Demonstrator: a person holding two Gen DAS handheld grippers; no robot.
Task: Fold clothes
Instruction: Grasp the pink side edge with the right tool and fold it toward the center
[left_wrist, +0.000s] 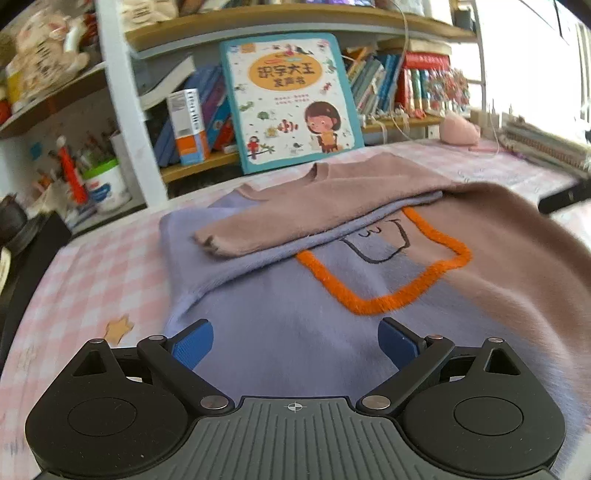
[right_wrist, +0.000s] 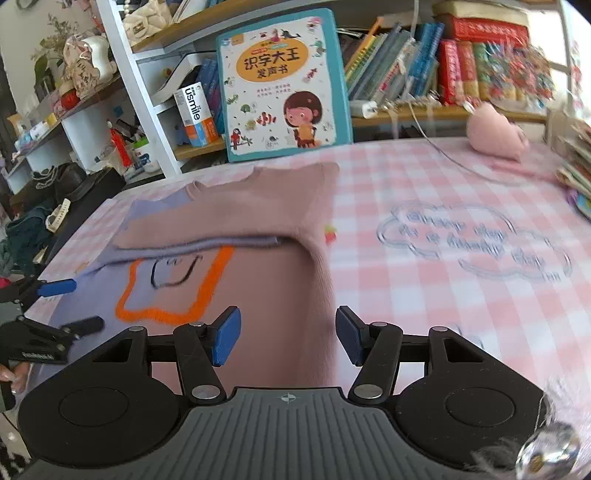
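Across the middle of both frames, the sweater lies on the checked bench, one sleeve folded over its chest. Left gripper and right gripper hover, jaws wide and apparently empty.

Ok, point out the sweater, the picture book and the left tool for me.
sweater (left_wrist: 280, 332): left wrist view, on the purple front below the orange outline.
picture book (right_wrist: 284, 88): right wrist view, middle of its cover.
left tool (left_wrist: 295, 345): left wrist view, midway between its blue fingertips, open.
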